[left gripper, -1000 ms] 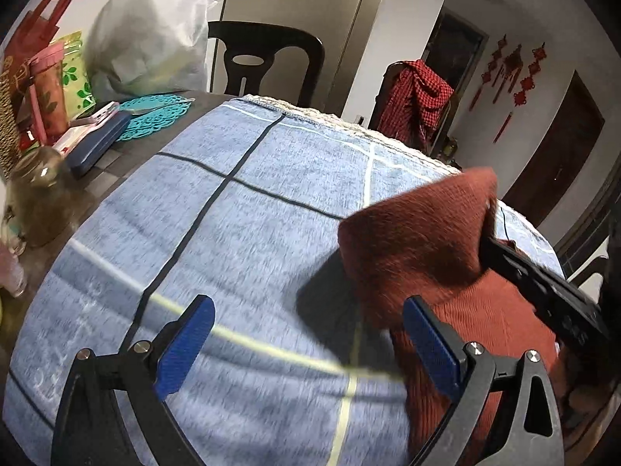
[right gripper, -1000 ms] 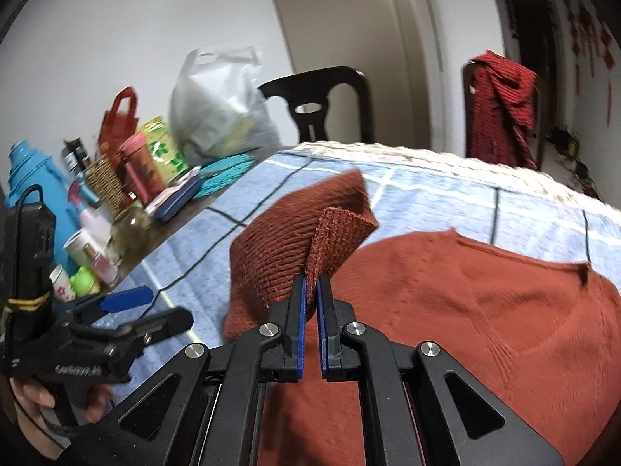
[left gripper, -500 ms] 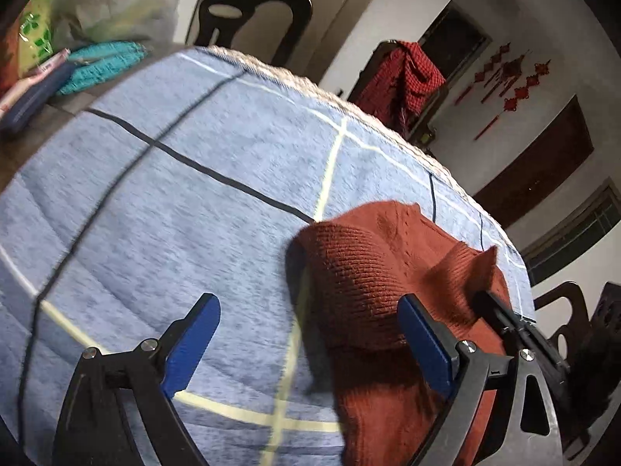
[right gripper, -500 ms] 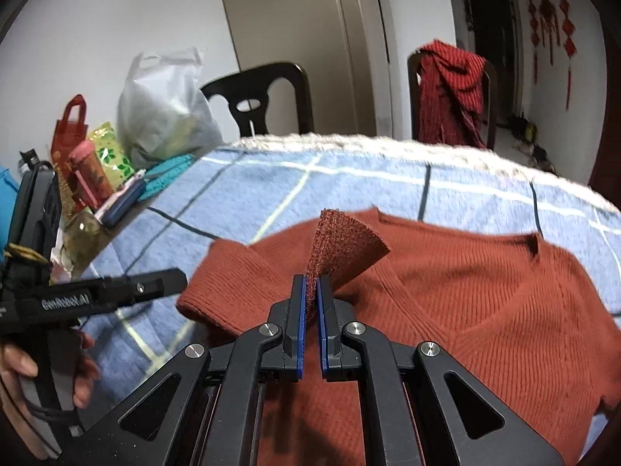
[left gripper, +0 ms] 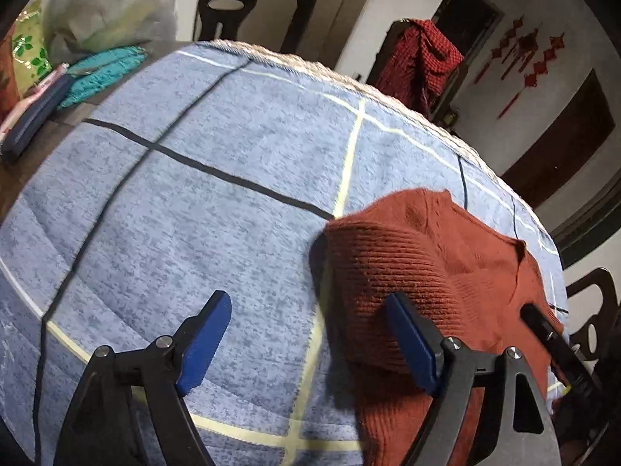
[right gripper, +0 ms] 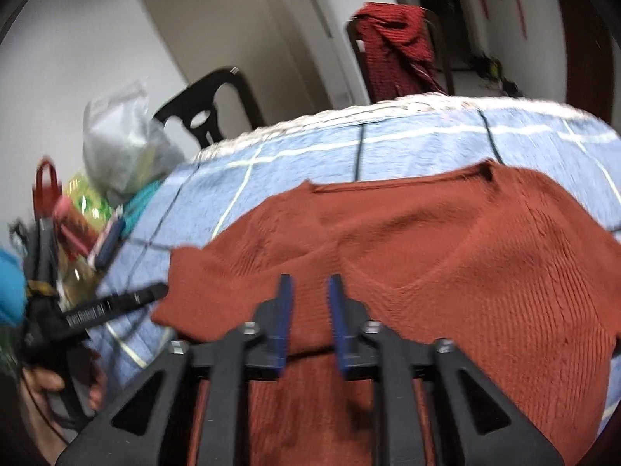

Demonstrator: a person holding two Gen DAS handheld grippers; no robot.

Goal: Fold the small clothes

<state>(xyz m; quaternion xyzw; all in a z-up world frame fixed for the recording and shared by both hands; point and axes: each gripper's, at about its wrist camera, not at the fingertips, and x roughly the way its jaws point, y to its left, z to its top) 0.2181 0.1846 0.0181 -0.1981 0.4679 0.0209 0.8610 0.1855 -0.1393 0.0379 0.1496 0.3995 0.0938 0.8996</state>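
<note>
Lying on the blue checked blanket [left gripper: 217, 202], the rust-red knit sweater [right gripper: 446, 256] is sitting with its V-neck toward the far edge and its left sleeve folded in over the body. The right gripper [right gripper: 308, 314] is hovering over the near part of the sweater; its jaws have just been opening, with nothing pinched between them. The left gripper [left gripper: 310, 341] is spread wide, though its jaws have just been closing a bit; its right pad is sitting over the folded sleeve edge, its left pad over bare blanket, gripping nothing. A hand [right gripper: 50, 384] is holding it at the near left. Far left, a white plastic bag [left gripper: 104, 4] and a teal mat [left gripper: 104, 70] are sitting by a black chair [left gripper: 248, 4].
</note>
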